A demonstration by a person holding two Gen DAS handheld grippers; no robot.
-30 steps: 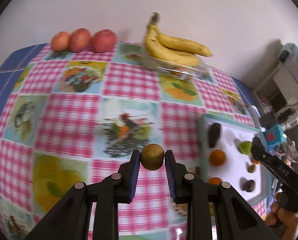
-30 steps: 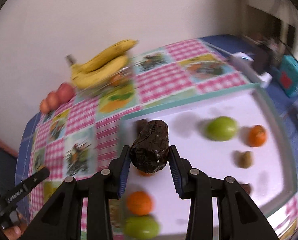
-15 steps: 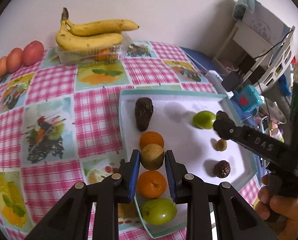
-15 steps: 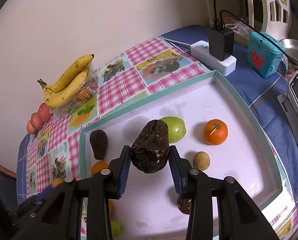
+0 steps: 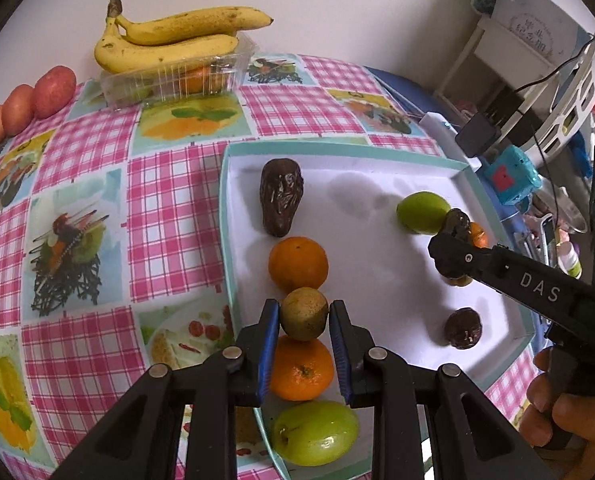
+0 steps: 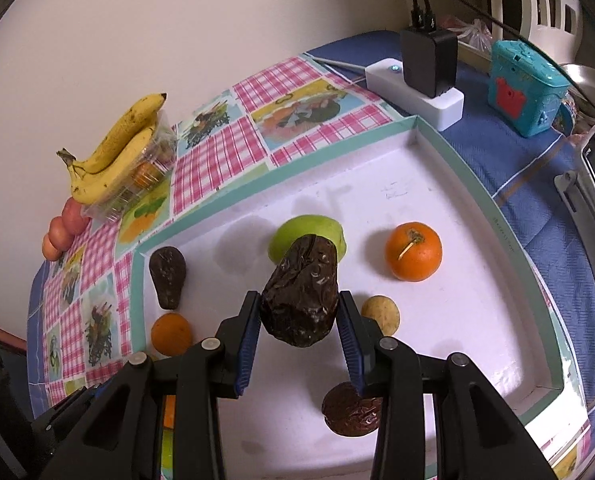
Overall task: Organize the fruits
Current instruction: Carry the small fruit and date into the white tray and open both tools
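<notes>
My left gripper (image 5: 303,350) is shut on a small brown-green round fruit (image 5: 304,313) and holds it over the left side of the white tray (image 5: 381,276), above two oranges (image 5: 298,264) and a green fruit (image 5: 315,432). My right gripper (image 6: 297,344) is shut on a dark wrinkled avocado (image 6: 302,290) above the tray's middle (image 6: 437,184); it also shows in the left wrist view (image 5: 453,240). In the tray lie another dark avocado (image 6: 167,276), a green fruit (image 6: 309,232), an orange (image 6: 413,251), a small tan fruit (image 6: 381,314) and a dark round fruit (image 6: 351,410).
Bananas (image 5: 169,42) lie on a clear plastic box (image 5: 177,80) at the back by the wall, with three red apples (image 5: 29,104) to the left. A white power strip with a black charger (image 6: 421,76) and a teal toy (image 6: 525,88) stand beyond the tray's right corner.
Both grippers have swung over the tray with their fruits still held. The left one came from over the tablecloth to the tray's left side and moved a little closer.
</notes>
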